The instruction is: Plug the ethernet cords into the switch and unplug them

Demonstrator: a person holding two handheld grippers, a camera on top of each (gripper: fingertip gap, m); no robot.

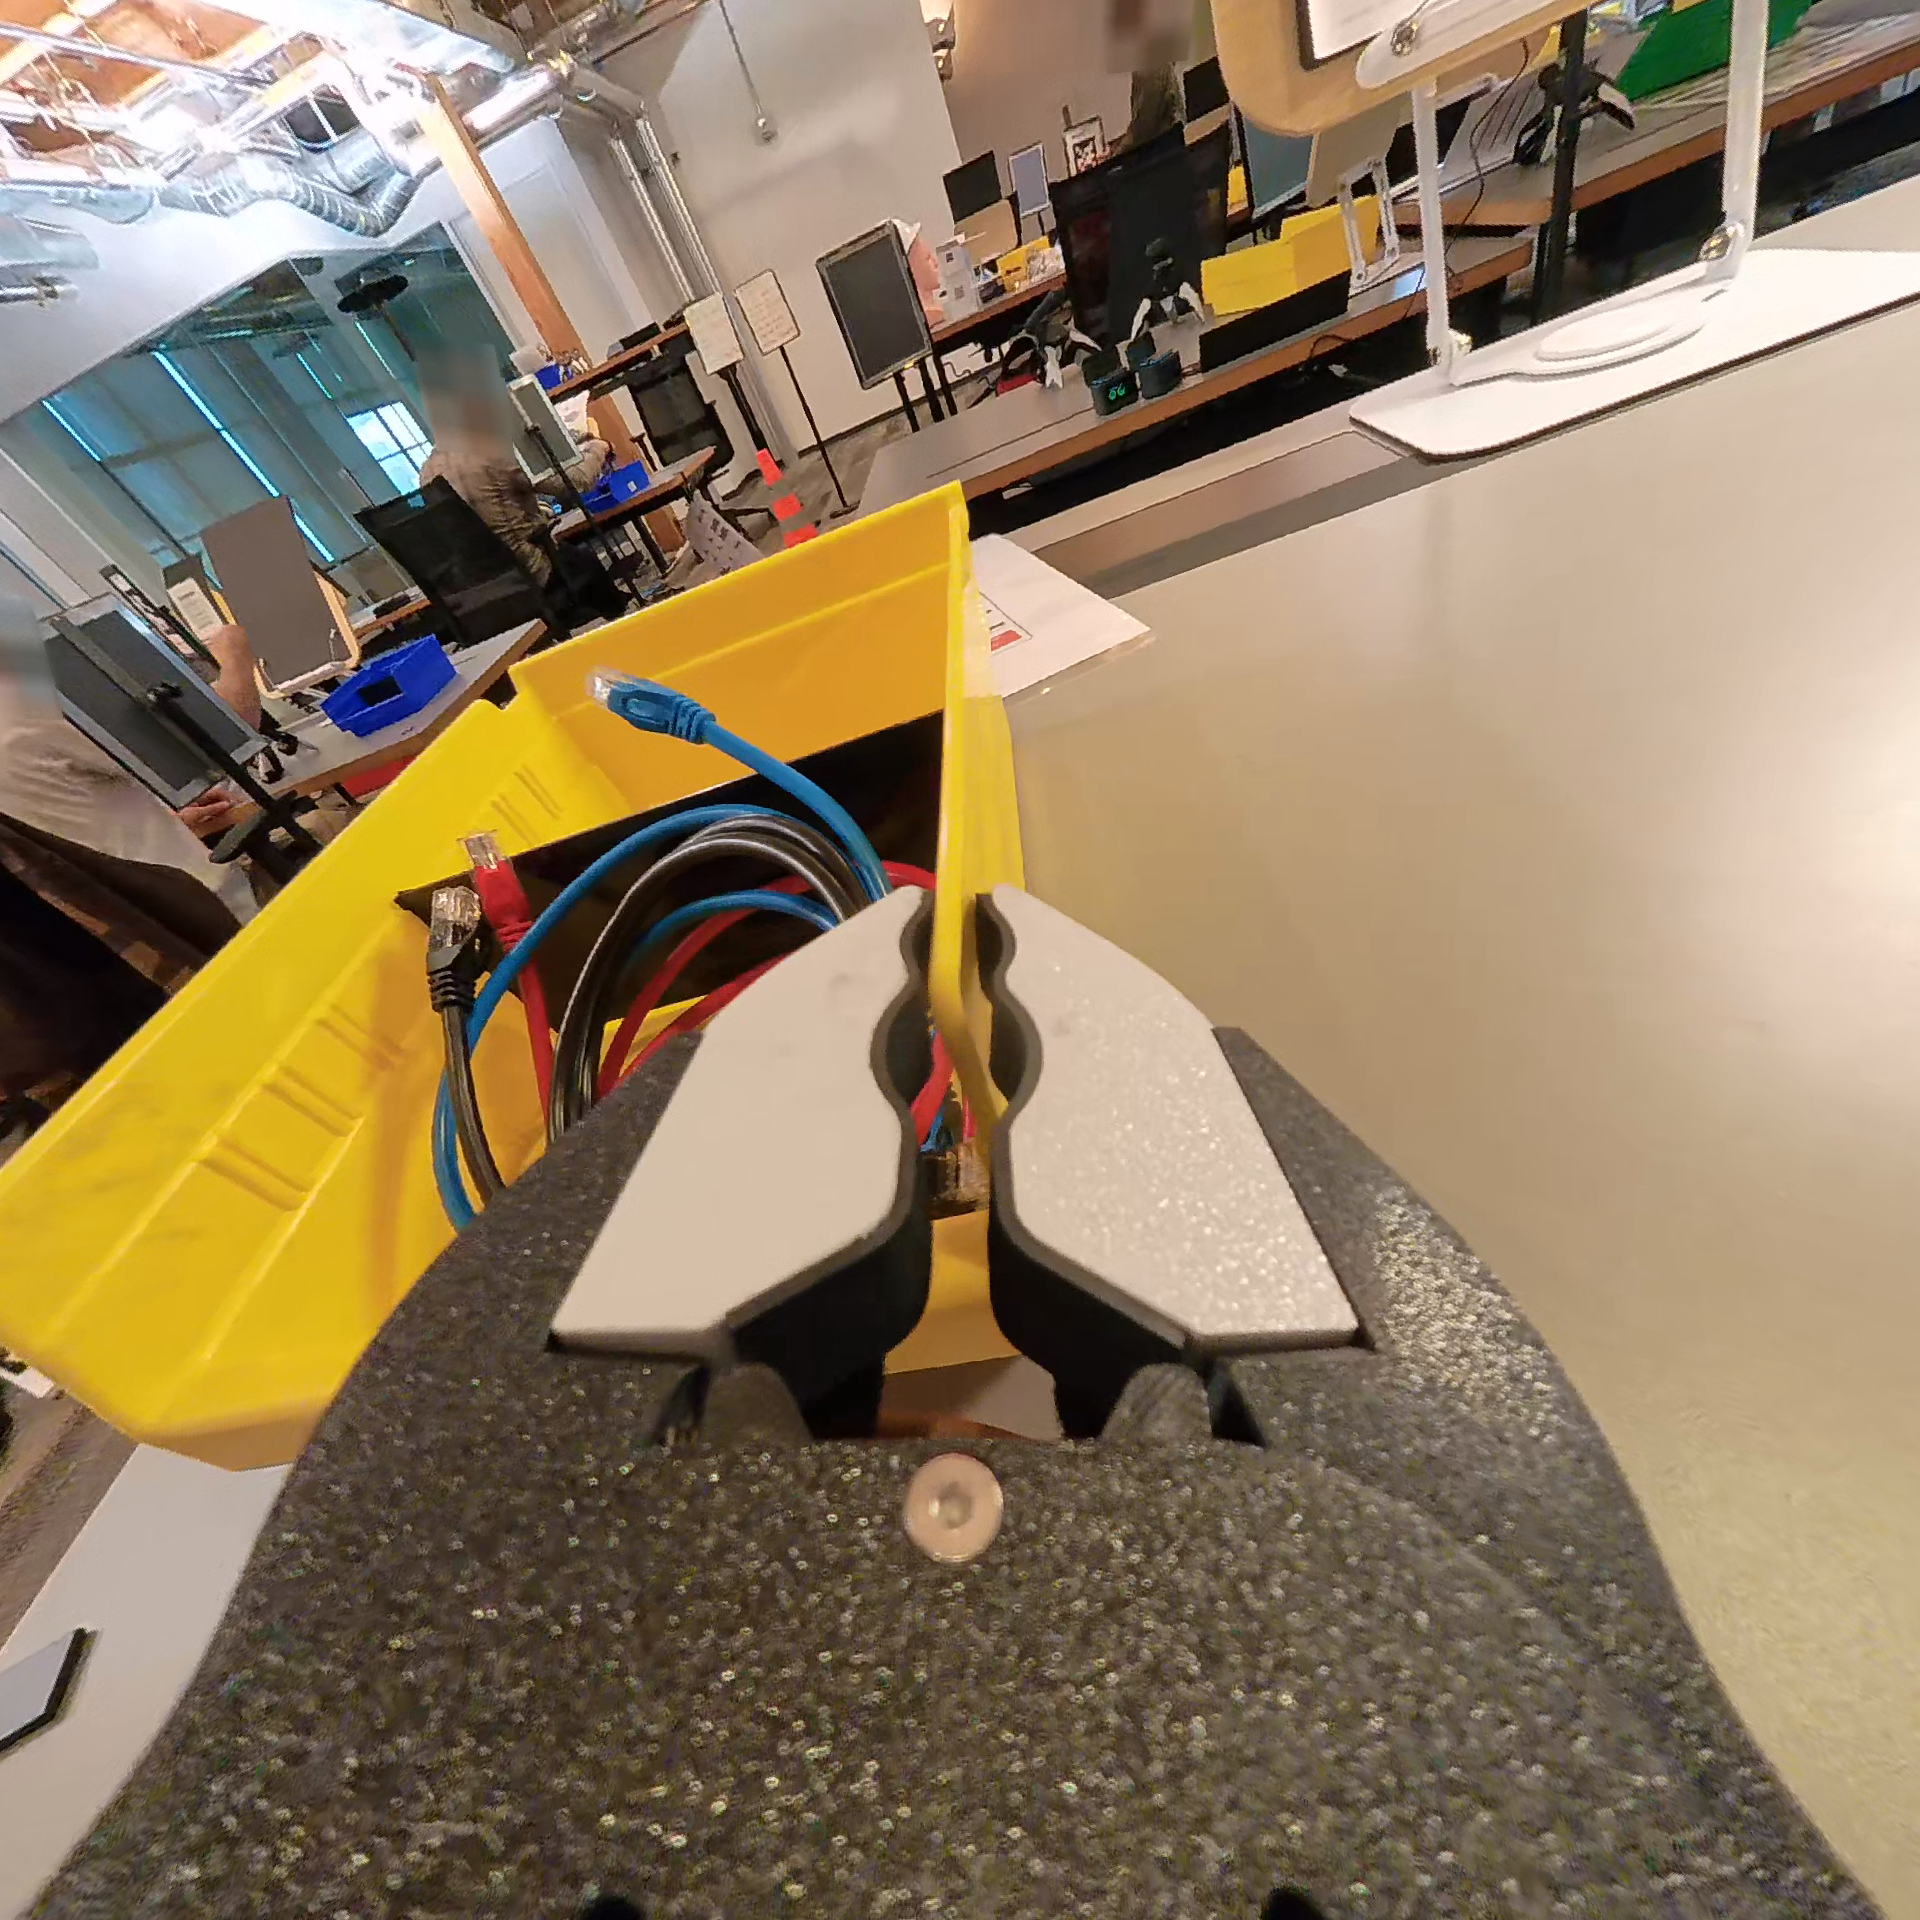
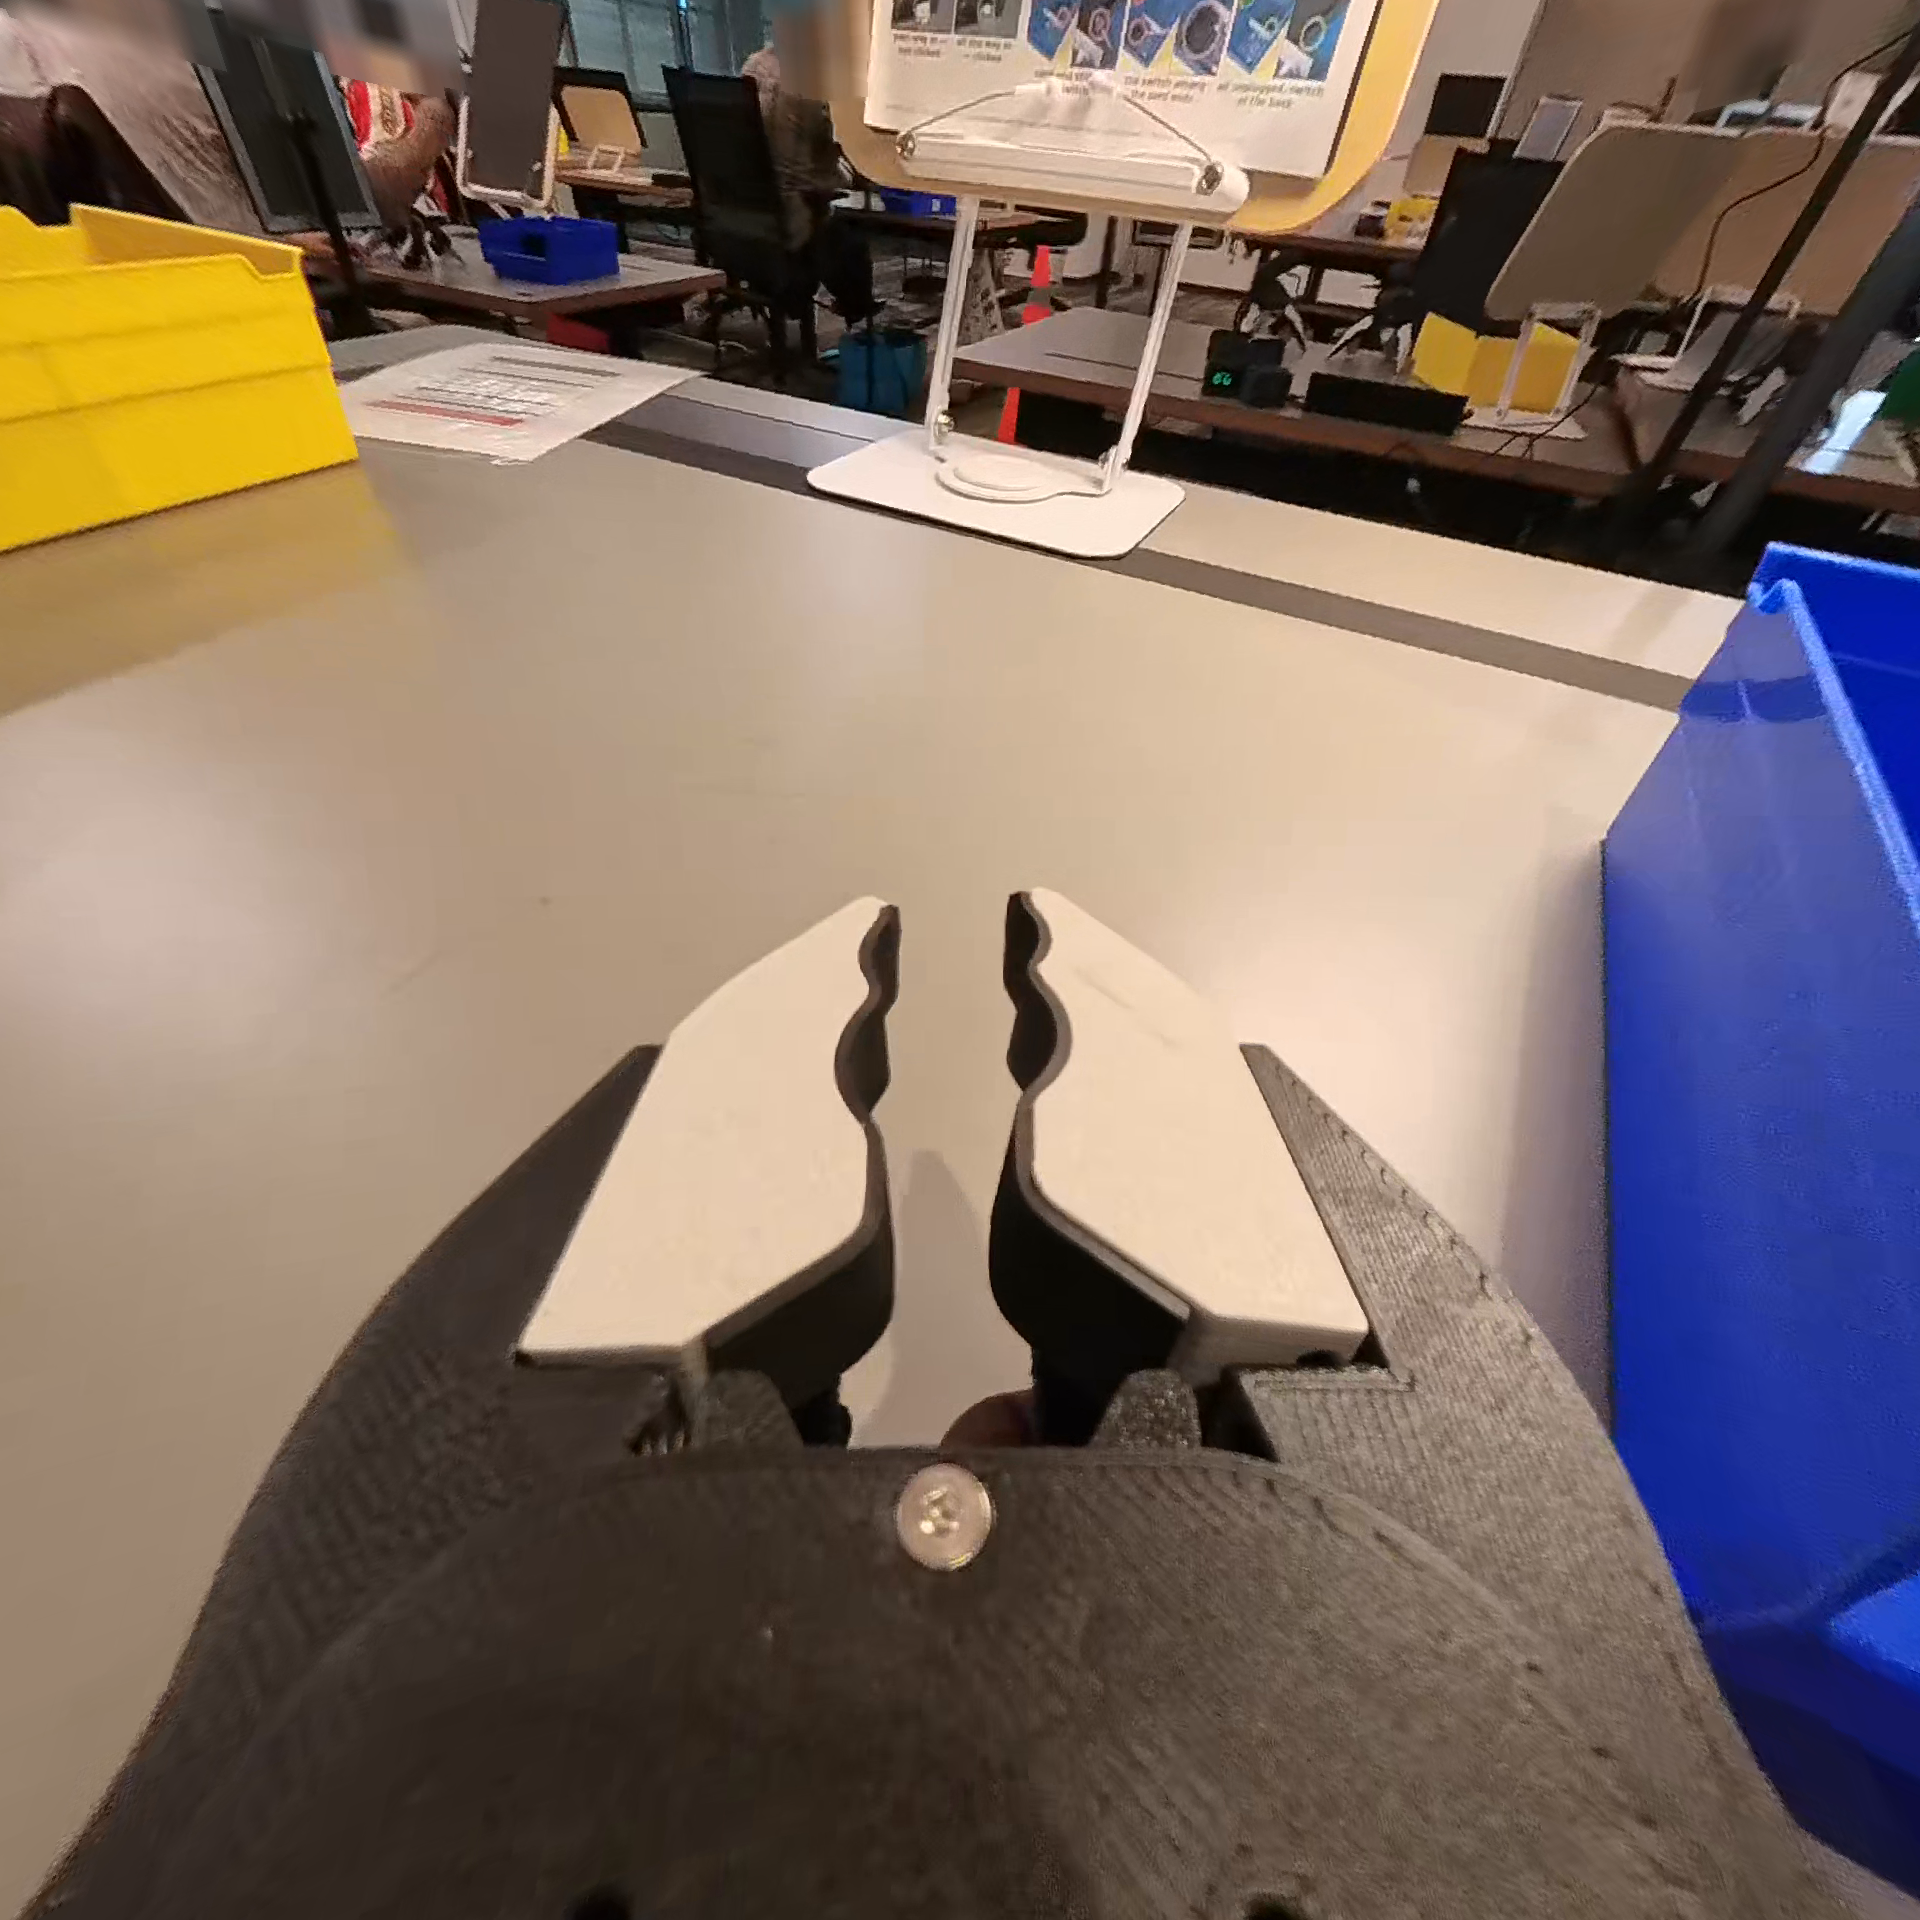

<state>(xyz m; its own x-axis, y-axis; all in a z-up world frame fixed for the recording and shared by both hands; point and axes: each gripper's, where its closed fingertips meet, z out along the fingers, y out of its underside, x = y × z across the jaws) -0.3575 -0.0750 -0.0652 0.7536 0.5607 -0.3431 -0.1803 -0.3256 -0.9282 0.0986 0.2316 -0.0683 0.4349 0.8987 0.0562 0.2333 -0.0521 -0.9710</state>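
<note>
Left claw [image 1: 951, 914] is pinching the side wall of the yellow bin [image 1: 260, 1143], where the blue, red and black ethernet cords [image 1: 665, 914] lie coiled, none plugged. Right claw [image 2: 943, 914] hangs spread and empty over the bare counter [image 2: 623, 779], beside a blue bin [image 2: 1766, 1039]. No switch is visible; by my judgement, the task has barely begun.
</note>
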